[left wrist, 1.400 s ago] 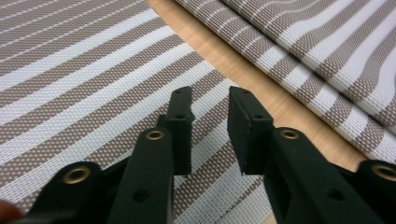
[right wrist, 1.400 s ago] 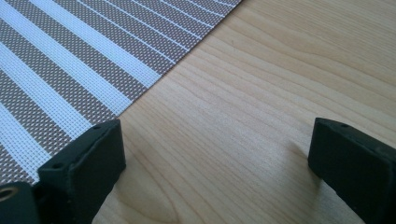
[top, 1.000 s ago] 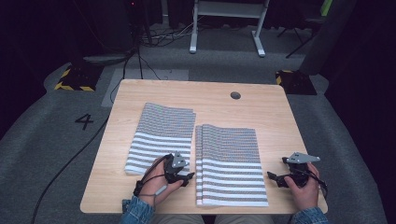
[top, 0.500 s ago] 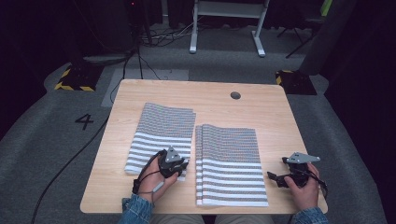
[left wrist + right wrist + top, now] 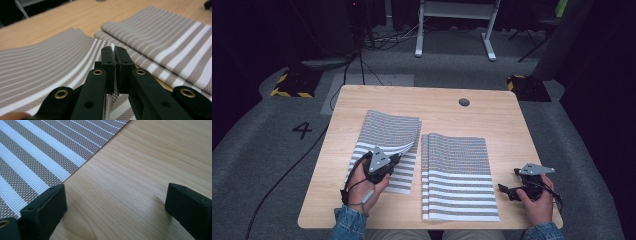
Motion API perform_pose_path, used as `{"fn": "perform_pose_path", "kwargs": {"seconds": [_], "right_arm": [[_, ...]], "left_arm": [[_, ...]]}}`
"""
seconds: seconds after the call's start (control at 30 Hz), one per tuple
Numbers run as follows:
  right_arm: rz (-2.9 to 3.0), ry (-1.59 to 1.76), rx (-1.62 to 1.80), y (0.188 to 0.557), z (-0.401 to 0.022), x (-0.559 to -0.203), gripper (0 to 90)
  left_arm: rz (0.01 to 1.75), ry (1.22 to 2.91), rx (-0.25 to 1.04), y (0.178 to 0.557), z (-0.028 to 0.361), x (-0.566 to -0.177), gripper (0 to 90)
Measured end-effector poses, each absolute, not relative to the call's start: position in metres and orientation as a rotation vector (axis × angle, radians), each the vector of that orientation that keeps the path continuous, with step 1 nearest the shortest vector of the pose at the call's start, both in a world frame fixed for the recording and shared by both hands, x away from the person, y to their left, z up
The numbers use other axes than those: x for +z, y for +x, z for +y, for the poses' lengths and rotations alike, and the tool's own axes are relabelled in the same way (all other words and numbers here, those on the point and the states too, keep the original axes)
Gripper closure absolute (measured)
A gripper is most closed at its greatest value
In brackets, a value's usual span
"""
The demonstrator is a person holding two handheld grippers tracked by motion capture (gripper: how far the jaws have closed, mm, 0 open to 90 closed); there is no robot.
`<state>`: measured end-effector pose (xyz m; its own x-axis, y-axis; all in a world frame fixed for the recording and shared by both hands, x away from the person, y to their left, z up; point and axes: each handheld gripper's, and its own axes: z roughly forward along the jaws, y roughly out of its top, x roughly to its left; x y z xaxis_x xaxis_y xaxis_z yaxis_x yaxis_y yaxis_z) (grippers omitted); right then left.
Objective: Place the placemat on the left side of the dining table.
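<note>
Two stacks of brown-and-white striped placemats lie side by side on the wooden table (image 5: pixel 492 117). The top mat (image 5: pixel 387 131) of the left stack bows upward at its near right edge. My left gripper (image 5: pixel 396 159) is shut on that edge; in the left gripper view the jaws (image 5: pixel 114 50) pinch the mat (image 5: pixel 50 65), with the right stack (image 5: pixel 162 32) beyond. The right stack (image 5: pixel 459 175) lies flat. My right gripper (image 5: pixel 510 182) rests open on bare wood just right of it; its jaws (image 5: pixel 116 200) stand wide apart beside the mat's corner (image 5: pixel 37 152).
A round cable hole (image 5: pixel 464 102) sits near the table's far edge. Grey carpet with a "4" mark (image 5: pixel 303 130) surrounds the table, and a cable (image 5: pixel 287 172) trails off on the left. A white stand (image 5: pixel 454 25) is behind.
My left gripper has moved leftward and away from the table's front edge, holding the left stack's top mat, whose edge now lifts and curves. The right gripper has stayed put.
</note>
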<state>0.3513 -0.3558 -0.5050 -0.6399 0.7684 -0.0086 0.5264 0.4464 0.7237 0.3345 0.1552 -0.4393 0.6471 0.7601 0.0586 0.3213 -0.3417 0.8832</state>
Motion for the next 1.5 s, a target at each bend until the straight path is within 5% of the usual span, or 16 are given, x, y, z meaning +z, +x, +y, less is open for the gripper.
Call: {"fn": "perform_pose_path", "kwargs": {"seconds": [0.67,1.27,1.33,1.5], "right_arm": [[2.366,1.105,1.008,0.351,-0.356,-0.505,4.0],[2.366,1.105,1.008,0.351,-0.356,-0.505,4.0],[2.366,1.104,1.008,0.351,-0.356,-0.505,4.0],[2.366,1.106,1.008,0.351,-0.356,-0.505,4.0]], "left_arm": [[1.137,1.599,0.894,0.316,0.26,-0.42,86.7],[1.544,1.487,1.146,0.3,0.323,-0.429,85.7],[1.582,1.454,1.189,0.297,0.328,-0.427,81.2],[1.578,1.426,1.255,0.296,0.322,-0.419,43.9]]}}
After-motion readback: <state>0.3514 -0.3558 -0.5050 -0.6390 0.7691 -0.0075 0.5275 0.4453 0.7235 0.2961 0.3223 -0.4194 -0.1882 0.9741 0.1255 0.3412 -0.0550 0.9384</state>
